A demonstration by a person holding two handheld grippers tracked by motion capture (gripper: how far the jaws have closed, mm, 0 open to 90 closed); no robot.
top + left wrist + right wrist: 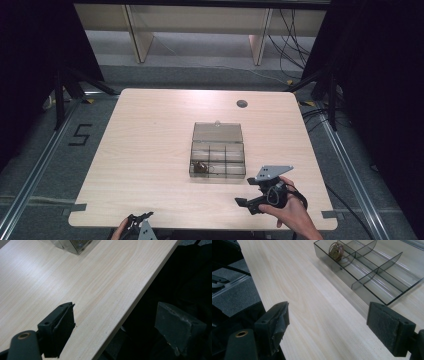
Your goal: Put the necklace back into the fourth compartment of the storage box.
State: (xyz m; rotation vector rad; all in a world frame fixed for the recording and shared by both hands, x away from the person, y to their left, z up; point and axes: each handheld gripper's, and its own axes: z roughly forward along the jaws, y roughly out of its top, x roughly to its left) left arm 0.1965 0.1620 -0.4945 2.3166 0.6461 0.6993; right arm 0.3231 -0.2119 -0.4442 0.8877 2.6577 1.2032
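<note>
A clear smoky plastic organizer box (pixel 218 158) lies open mid-table, its lid (pixel 218 132) folded back. A small coiled brownish item (pixel 201 167) rests in the front-left compartment, also seen as the coil (pixel 335 251) in the right gripper view inside the box (pixel 372 272). My right gripper (pixel 244 206) is held in a hand just in front of the box, open, with nothing between its pads (pixel 388 328). My left gripper (pixel 141 218) sits at the table's front edge, open and empty, one pad (pixel 61 325) over the wood, the other off the edge.
A round grey cable grommet (pixel 242 103) sits near the table's far edge. The light wood table (pixel 150 150) has bare surface left of the box. Black stands and cables flank the table on the floor.
</note>
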